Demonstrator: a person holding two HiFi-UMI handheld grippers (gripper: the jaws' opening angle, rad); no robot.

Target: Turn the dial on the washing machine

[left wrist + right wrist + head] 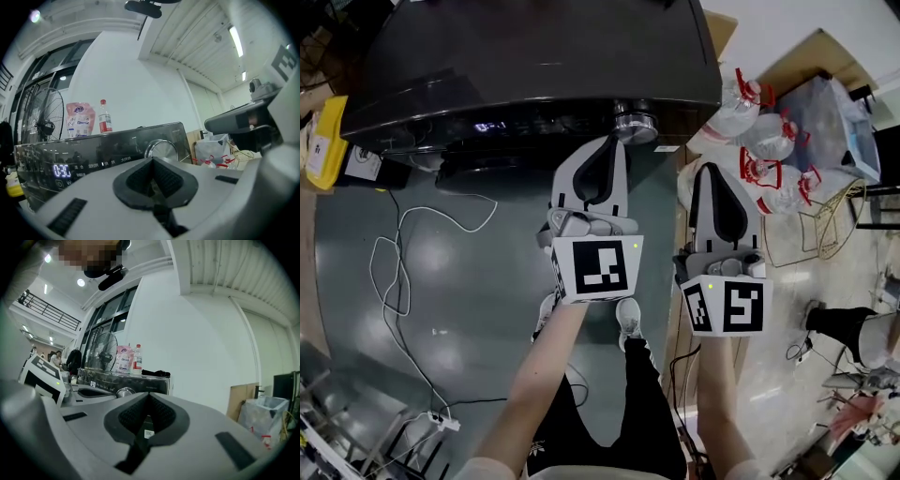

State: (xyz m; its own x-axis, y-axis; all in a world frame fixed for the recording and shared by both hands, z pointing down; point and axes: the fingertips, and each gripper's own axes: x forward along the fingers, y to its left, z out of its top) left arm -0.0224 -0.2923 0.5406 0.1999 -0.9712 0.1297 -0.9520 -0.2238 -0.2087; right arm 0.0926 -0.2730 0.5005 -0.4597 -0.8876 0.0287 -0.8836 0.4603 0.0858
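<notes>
I hold my left gripper (613,142), jaws pressed together and empty, just short of the silver dial (635,120) at the right end of the washing machine (525,66) panel, probably lining up to grasp it, while my right gripper (713,173), jaws likewise closed on nothing, hangs aside.

One washing machine (534,66) with one dial (635,120); two claws, the left claw (615,142) and the right claw (711,171); one pink pouch (79,120), one bottle (104,117), one fan (44,122)
</notes>
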